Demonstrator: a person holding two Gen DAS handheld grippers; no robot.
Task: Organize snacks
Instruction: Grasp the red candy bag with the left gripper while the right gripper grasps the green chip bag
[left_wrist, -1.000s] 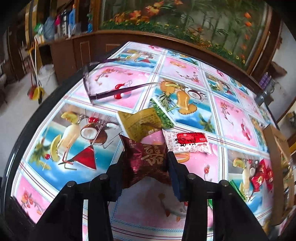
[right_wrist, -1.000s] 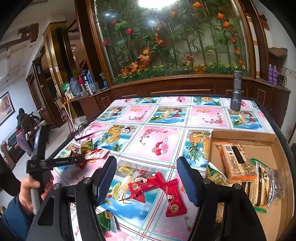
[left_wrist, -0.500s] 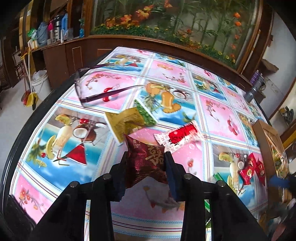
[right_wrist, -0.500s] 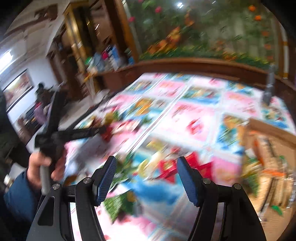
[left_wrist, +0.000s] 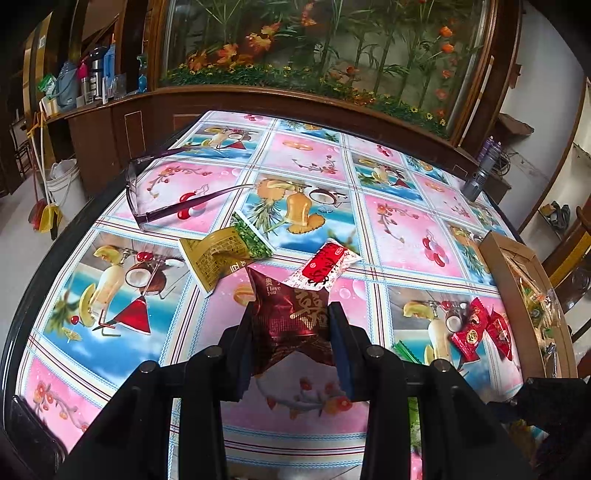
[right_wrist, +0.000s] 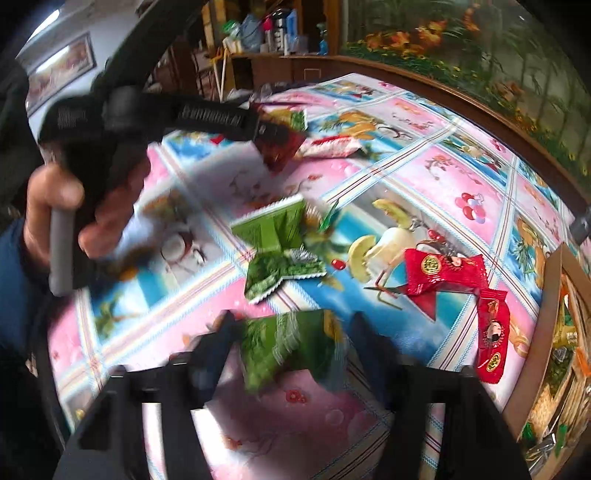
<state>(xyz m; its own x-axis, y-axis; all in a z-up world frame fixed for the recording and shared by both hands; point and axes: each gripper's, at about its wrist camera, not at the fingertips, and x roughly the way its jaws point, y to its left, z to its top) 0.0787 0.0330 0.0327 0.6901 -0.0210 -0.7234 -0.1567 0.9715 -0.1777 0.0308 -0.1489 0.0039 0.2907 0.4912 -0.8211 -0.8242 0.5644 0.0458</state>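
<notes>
left wrist view: crinkled maroon snack packet (left_wrist: 291, 325), gold lettering

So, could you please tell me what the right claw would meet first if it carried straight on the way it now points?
Most likely the green snack packet, which already lies between the right claw's fingers as they close in. The picture is blurred, so contact is unclear; beneath the packet is the tablecloth.

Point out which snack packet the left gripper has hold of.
The dark maroon packet, pinched between the left gripper's fingers. The gold-green packet and the white-and-red one lie loose on the table beyond it.
</notes>
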